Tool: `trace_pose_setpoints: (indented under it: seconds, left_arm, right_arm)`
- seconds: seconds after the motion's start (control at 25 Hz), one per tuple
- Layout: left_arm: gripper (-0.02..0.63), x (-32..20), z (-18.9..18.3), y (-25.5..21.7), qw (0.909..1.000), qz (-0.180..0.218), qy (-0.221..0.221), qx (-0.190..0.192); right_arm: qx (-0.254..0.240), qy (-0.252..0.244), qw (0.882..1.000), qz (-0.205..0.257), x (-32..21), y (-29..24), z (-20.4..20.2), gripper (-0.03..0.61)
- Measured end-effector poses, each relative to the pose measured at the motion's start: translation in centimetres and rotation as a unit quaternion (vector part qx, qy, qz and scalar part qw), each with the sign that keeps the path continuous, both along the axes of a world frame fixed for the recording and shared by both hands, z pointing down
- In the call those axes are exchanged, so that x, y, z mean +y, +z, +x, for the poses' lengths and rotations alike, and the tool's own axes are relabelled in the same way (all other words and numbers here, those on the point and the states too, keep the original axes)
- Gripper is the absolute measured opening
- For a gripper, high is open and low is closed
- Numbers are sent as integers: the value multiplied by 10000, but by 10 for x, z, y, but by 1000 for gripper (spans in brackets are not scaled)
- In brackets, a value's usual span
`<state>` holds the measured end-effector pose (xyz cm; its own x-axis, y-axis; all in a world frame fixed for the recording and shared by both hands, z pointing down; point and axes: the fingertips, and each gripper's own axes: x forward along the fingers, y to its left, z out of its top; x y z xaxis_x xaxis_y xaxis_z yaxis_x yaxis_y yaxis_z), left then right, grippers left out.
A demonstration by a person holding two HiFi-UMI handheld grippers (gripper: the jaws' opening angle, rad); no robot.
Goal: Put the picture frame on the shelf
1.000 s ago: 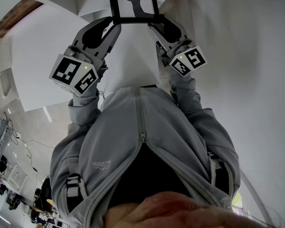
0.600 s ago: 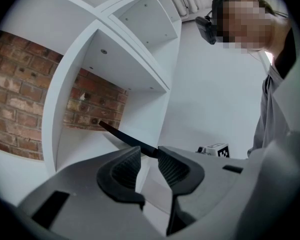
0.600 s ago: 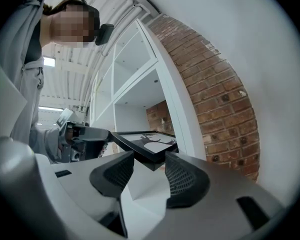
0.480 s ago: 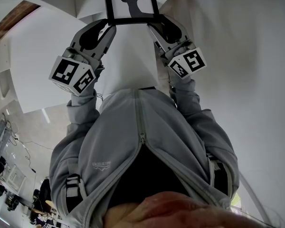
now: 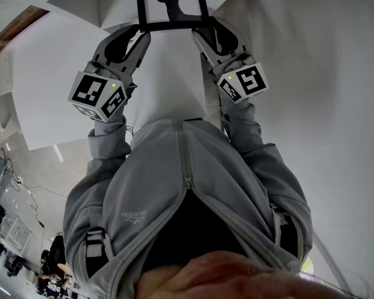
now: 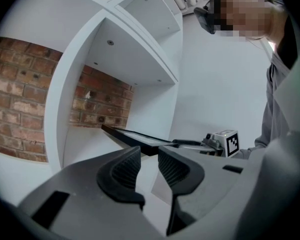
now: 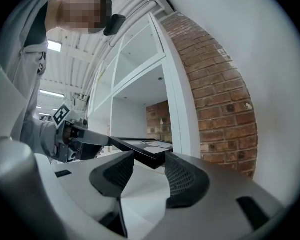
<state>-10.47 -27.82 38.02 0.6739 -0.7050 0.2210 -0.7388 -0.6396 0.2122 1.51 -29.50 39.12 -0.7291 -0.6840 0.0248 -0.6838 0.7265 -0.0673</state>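
A black picture frame (image 5: pixel 171 5) with a deer silhouette is held out in front of the person, lying nearly flat. My left gripper (image 5: pixel 142 32) is shut on its near left corner and my right gripper (image 5: pixel 207 31) on its near right corner. In the left gripper view the picture frame (image 6: pixel 135 137) runs from my left gripper (image 6: pixel 149 158) across to the right gripper's marker cube (image 6: pixel 226 141). In the right gripper view the picture frame's (image 7: pixel 140 147) corner sits in my right gripper (image 7: pixel 149 163). The white shelf (image 6: pixel 115 59) opens just beyond the frame.
The shelf unit (image 7: pixel 176 104) has several white compartments with a brick wall (image 7: pixel 225 104) behind and beside it. A plain white wall (image 5: pixel 311 73) fills the right of the head view. The person's grey jacket (image 5: pixel 187 185) takes up the lower half.
Both grippers have carried the frame a little farther toward the shelf, so it sits higher in the head view. The left hand has shifted slightly; both grips look unchanged.
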Motion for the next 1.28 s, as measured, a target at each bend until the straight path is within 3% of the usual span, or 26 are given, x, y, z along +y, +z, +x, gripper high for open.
trace_pose_setpoints:
  seconds: [0.6,0.92,1.28]
  left_arm:
    - [110,-26,-4,18,9987,-41,-225,-453]
    - [110,-36,-5,26,9978,-27,-329,-583]
    - [110,-48,-4,26,9932,132,-630,-967]
  right_arm:
    - [715,334,9967,194,-26,1,-8,207]
    - [1055,1191,9867,347,-29,6,-11,196]
    - [1371,2173,9641,675,-38,-4,-13,187]
